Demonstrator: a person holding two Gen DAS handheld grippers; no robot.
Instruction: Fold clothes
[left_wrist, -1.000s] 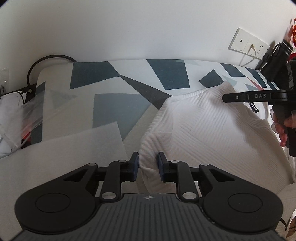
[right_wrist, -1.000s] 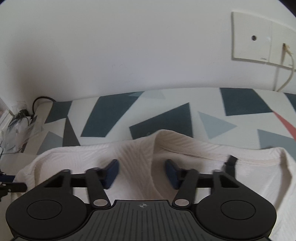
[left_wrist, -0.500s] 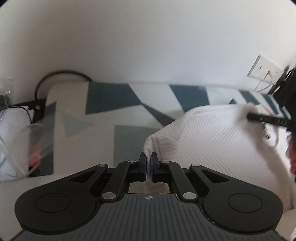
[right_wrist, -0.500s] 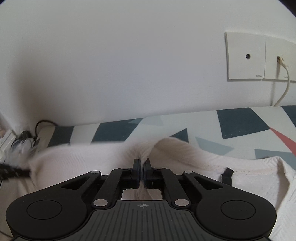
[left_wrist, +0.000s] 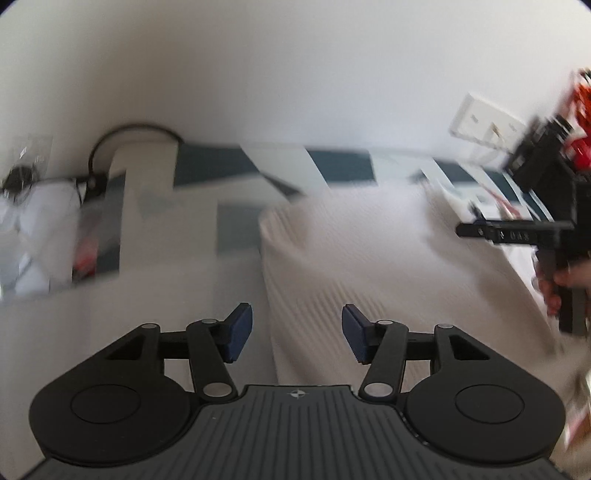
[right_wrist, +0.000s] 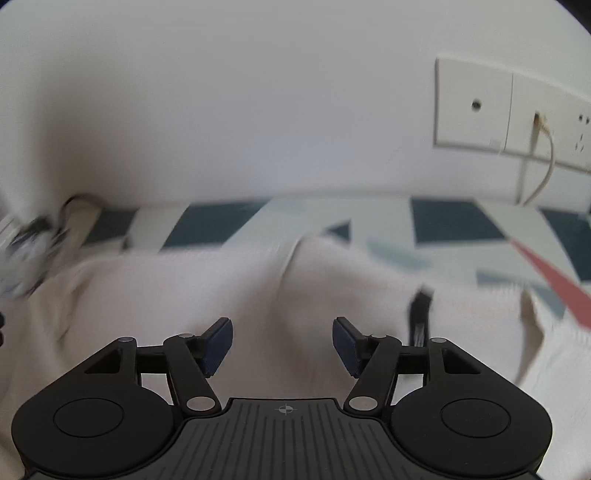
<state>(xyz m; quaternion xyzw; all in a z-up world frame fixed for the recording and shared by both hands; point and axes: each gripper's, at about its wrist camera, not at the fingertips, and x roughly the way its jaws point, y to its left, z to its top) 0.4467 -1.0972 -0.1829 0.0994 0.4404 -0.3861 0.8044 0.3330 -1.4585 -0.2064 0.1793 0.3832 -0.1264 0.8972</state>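
Lower centre, left tongs (left_wrist: 297, 334): spread wide, empty, over white garment (left_wrist: 369, 266) edge.
Lower centre, right tongs (right_wrist: 282, 345): spread wide, empty, above garment.
Tabletop (right_wrist: 461, 225): geometric-patterned.

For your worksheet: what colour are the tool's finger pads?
Dark blue pads, clearest in the right wrist view.

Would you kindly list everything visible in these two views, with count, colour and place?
Garment: one, white ribbed, spread on the patterned surface under both grippers.
Neck label: one, black, at the garment's collar, right.
Patterned cover: one, white with dark blue shapes and a red one, beneath the garment.
Wall plates: a white row, upper right wall, a white cable plugged in.
Black cable: one, looped, far left.
Clear bag: one, left edge; blurred.
Left hand-held gripper: black, blue pads, open.
Right hand-held gripper: same, open.
Hand: one, holding the right gripper's handle.
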